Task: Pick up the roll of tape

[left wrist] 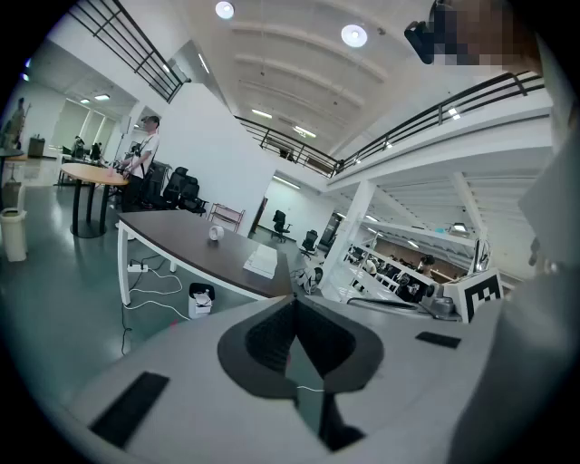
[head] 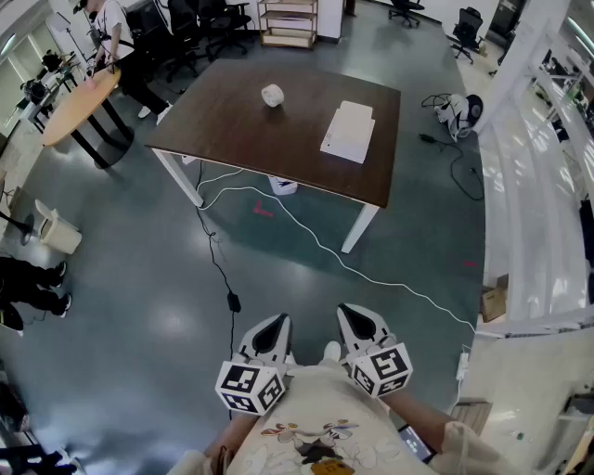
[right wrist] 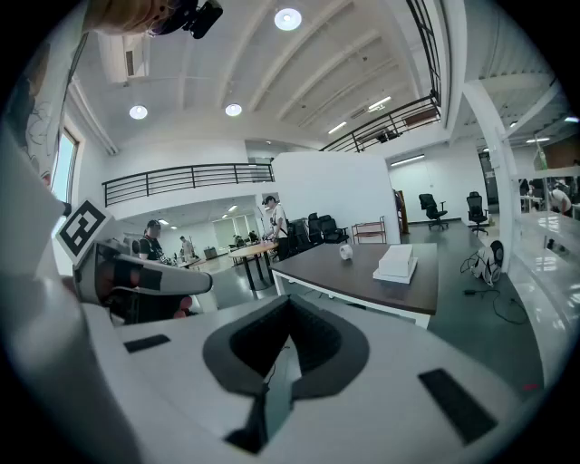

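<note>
Head view puts the rig out on the grey floor point(head: 130, 269), well short of the counter point(head: 232, 134), which has a dark brown top on white legs. I can see the roll of tape point(head: 272, 95) on that counter toward its far side, with nothing touching it. A flat white box point(head: 349, 130) lies to its right, well apart from it. A white cable point(head: 316, 243) and a black cable point(head: 221, 269) trail over the floor between the rig and the counter. The left gripper point(head: 272, 327) and the right gripper point(head: 355, 317) sit side by side close to the person's body, both aimed toward the counter and far from the tape. I read the left jaws as pressed together with nothing between them, and the right jaws likewise meet tip to tip, empty. Off to the left a person point(head: 109, 28) stands by a round wooden table point(head: 79, 97)
</note>
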`<control>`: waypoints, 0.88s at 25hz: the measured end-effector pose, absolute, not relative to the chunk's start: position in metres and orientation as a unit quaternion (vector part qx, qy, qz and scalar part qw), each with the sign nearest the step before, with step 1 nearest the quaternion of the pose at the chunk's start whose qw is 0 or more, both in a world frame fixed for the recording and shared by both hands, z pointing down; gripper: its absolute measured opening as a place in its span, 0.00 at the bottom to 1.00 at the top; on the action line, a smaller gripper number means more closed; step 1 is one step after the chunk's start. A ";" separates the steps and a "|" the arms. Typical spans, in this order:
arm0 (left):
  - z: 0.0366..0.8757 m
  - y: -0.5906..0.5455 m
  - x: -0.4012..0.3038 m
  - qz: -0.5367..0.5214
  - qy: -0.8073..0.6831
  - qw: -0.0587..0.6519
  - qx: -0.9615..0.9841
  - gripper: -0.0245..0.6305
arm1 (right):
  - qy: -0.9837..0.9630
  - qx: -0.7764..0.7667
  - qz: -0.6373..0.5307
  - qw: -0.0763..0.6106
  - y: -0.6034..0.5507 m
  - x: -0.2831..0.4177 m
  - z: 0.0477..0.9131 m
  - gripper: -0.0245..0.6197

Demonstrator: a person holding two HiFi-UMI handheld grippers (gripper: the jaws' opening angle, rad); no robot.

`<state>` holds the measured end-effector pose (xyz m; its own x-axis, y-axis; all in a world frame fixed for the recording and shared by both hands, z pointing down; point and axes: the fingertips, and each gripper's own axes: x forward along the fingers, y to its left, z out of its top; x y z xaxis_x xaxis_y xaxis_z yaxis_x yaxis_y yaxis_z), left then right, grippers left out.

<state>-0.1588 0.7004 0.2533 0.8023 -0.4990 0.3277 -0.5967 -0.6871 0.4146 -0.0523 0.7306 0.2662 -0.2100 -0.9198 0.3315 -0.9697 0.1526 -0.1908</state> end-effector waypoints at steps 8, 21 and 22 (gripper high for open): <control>0.258 0.698 -0.189 0.104 -0.305 0.275 0.906 0.05 | -0.754 0.628 0.180 0.072 0.726 -0.078 0.262 0.05; 0.271 0.672 -0.239 0.109 -0.282 0.274 0.913 0.05 | -0.756 0.622 0.195 0.054 0.690 -0.116 0.273 0.05; 0.272 0.666 -0.238 0.108 -0.283 0.276 0.912 0.05 | -0.757 0.622 0.193 0.055 0.683 -0.114 0.274 0.05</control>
<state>-0.2385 0.6662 0.2717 0.8167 -0.4565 0.3531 -0.5757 -0.6877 0.4423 -0.1142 0.6831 0.2739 -0.2207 -0.9201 0.3236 -0.9625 0.1518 -0.2247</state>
